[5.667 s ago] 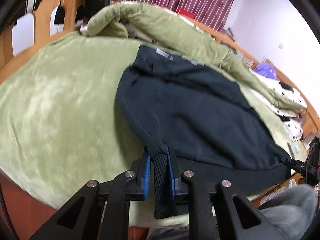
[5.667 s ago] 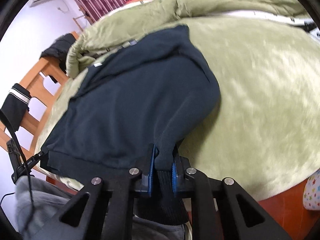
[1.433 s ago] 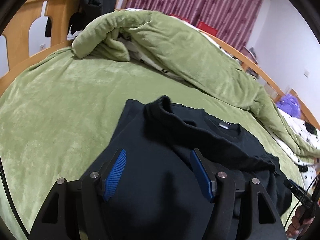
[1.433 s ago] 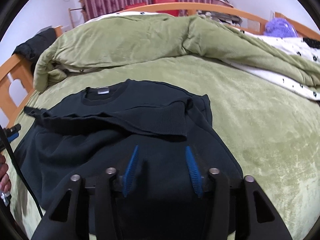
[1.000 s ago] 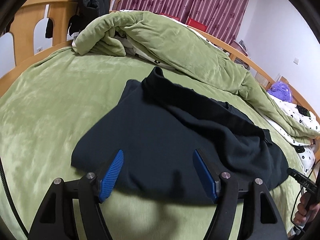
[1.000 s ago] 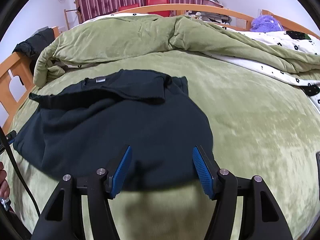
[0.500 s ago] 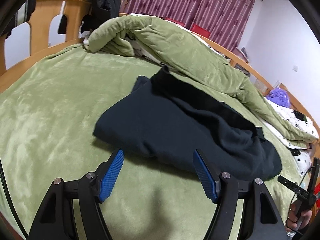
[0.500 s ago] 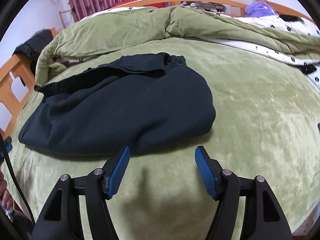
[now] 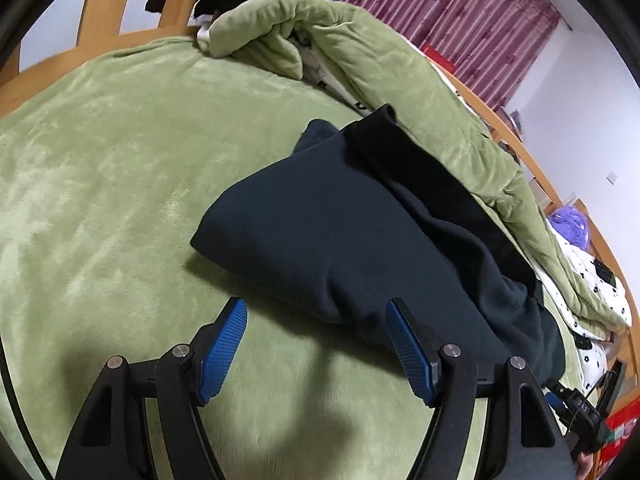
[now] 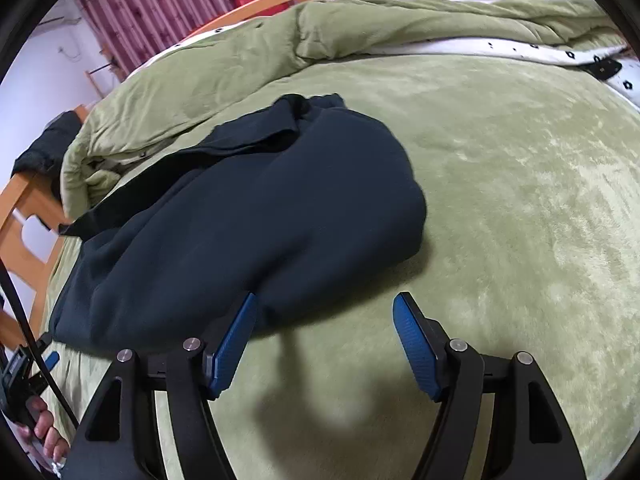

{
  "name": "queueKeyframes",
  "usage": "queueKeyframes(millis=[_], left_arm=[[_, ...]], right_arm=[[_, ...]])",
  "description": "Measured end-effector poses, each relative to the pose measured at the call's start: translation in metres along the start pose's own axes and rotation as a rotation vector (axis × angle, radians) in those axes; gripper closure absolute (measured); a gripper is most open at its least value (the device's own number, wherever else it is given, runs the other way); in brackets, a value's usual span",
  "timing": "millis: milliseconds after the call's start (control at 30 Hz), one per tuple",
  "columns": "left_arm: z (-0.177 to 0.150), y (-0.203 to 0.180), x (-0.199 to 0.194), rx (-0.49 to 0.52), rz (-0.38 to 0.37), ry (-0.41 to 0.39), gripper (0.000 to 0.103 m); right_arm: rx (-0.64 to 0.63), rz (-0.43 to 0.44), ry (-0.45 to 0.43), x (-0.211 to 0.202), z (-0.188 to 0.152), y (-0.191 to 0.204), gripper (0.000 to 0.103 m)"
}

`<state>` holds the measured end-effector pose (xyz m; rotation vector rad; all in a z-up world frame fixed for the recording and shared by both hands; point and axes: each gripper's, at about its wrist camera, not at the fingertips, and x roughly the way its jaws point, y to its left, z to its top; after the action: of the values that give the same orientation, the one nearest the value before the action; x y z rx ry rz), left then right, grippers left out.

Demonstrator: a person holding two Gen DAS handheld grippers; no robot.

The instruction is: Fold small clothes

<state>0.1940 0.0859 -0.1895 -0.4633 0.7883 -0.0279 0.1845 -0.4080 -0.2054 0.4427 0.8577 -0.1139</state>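
A dark navy sweatshirt (image 9: 340, 220) lies folded in a long bundle on the green bed cover (image 9: 120, 160), with a ribbed black band along its far side. My left gripper (image 9: 316, 308) is open just in front of the bundle's near edge; its right fingertip overlaps that edge and nothing is pinched. In the right wrist view the sweatshirt (image 10: 260, 208) fills the left half. My right gripper (image 10: 326, 300) is open, its left fingertip at the garment's near fold and its right one over bare bed cover (image 10: 520, 160).
A bunched green duvet (image 9: 360, 40) with a white spotted lining runs behind the sweatshirt. A wooden bed frame (image 9: 104, 20) hung with dark clothes stands at the far left. A person's hand (image 10: 40, 432) shows at the lower left. Maroon curtains (image 9: 440, 8) hang behind.
Both grippers, earlier shut on the sleeve cuffs, are now open. Over the last second they pulled back from above the sweatshirt to its near edge, sank toward the bed and rolled.
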Motion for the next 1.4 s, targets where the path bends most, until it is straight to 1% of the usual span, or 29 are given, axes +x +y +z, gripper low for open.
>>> queueKeyframes(millis=[100, 167, 233, 333, 400, 467, 500, 533, 567, 600, 633, 667, 700, 767, 833, 900, 967, 1000, 1067, 1133, 1267, 1400], left_arm=[[0.005, -0.003, 0.010, 0.010, 0.006, -0.007, 0.033], [0.009, -0.005, 0.016, 0.006, 0.006, -0.005, 0.033], [0.015, -0.004, 0.024, -0.023, -0.008, 0.003, 0.033], [0.021, -0.005, 0.035, -0.013, -0.005, 0.003, 0.034], [0.024, -0.005, 0.040, -0.019, -0.008, 0.005, 0.035], [0.023, -0.006, 0.042, -0.019, 0.001, 0.002, 0.039], [0.023, -0.008, 0.042, -0.006, 0.017, -0.003, 0.046], [0.021, -0.010, 0.042, 0.018, 0.044, -0.014, 0.058], [0.021, -0.011, 0.042, 0.031, 0.053, -0.019, 0.063], [0.021, -0.012, 0.042, 0.040, 0.052, -0.020, 0.072], [0.021, -0.013, 0.041, 0.046, 0.048, -0.019, 0.082], [0.021, -0.014, 0.040, 0.057, 0.044, -0.022, 0.086], [0.019, -0.016, 0.037, 0.073, 0.051, -0.031, 0.090], [0.016, -0.021, 0.032, 0.101, 0.084, -0.053, 0.091], [0.012, -0.023, 0.026, 0.105, 0.107, -0.061, 0.092], [0.008, -0.020, 0.018, 0.092, 0.114, -0.065, 0.093], [0.002, -0.014, 0.004, 0.075, 0.111, -0.071, 0.093], [0.000, -0.012, -0.001, 0.067, 0.107, -0.067, 0.093], [-0.004, -0.008, -0.014, 0.056, 0.092, -0.061, 0.093], [-0.012, -0.006, -0.026, 0.055, 0.089, -0.061, 0.093], [-0.034, 0.000, -0.051, 0.064, 0.083, -0.049, 0.093], [-0.058, 0.002, -0.077, 0.105, 0.081, -0.039, 0.093]], right_arm=[[0.036, -0.014, -0.010, 0.008, 0.006, -0.007, 0.033], [0.062, -0.007, -0.019, 0.012, 0.012, -0.012, 0.033], [0.080, -0.004, -0.025, 0.017, 0.019, -0.015, 0.033], [0.104, 0.007, -0.026, 0.030, 0.029, -0.018, 0.033], [0.099, 0.018, -0.048, 0.036, 0.031, -0.018, 0.033], [0.109, 0.014, -0.053, 0.044, 0.032, -0.019, 0.032], [0.107, 0.013, -0.064, 0.044, 0.032, -0.018, 0.032], [0.096, 0.009, -0.076, 0.044, 0.033, -0.016, 0.043], [0.071, 0.002, -0.081, 0.046, 0.033, -0.012, 0.054], [0.058, -0.011, -0.085, 0.045, 0.032, -0.009, 0.059], [0.047, -0.018, -0.097, 0.043, 0.032, -0.007, 0.072], [0.038, -0.016, -0.103, 0.041, 0.032, -0.006, 0.076], [0.023, -0.023, -0.110, 0.039, 0.032, -0.003, 0.077], [0.016, -0.030, -0.116, 0.035, 0.031, -0.001, 0.080], [0.017, -0.027, -0.121, 0.029, 0.031, 0.000, 0.081], [0.041, 0.008, -0.121, 0.020, 0.030, -0.003, 0.081], [0.060, 0.041, -0.114, 0.011, 0.027, -0.007, 0.082], [0.050, 0.055, -0.108, 0.005, 0.023, -0.007, 0.082], [-0.013, 0.032, -0.113, -0.010, 0.016, -0.001, 0.082], [-0.052, 0.028, -0.124, -0.024, 0.007, 0.002, 0.082], [-0.044, 0.032, -0.109, -0.048, -0.016, -0.007, 0.082], [-0.053, 0.014, -0.094, -0.074, -0.040, -0.014, 0.082]])
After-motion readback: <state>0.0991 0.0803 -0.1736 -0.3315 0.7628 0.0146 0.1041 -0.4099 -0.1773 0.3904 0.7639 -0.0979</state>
